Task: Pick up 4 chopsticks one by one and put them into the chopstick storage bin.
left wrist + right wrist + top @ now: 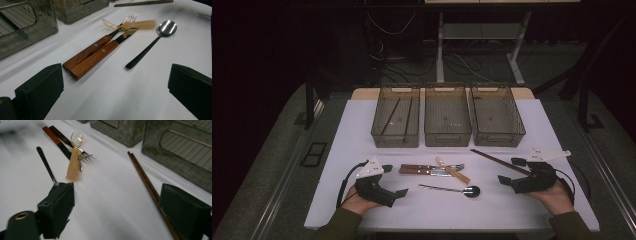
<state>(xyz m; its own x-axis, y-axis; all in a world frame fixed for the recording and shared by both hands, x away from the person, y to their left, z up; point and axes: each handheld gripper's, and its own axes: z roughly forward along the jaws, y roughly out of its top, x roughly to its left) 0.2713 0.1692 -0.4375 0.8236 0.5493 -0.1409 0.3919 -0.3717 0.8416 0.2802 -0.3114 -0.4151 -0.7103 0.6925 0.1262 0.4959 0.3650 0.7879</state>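
Note:
On the white table (362, 200) lie a fork and a knife with wooden handles (419, 170) (90, 55) side by side. An amber plastic spoon (453, 171) (140, 25) (73, 167) rests across their metal ends. In front of them is a metal spoon (464, 190) (150, 47) (46, 162). A pair of brown chopsticks (492, 159) (142, 173) runs slantwise at the right. My left gripper (395, 180) (115, 75) stands open left of the cutlery, with nothing in it. My right gripper (510, 170) (120, 195) is open, with the chopsticks' near end on the table between its jaws, close to one of them.
Three translucent bins stand in a row at the back: the left bin (394, 141) holds two dark chopsticks (392, 116), beside the middle bin (447, 141) and the right bin (498, 140). Beyond the table are a desk frame (440, 50) and cables on the floor.

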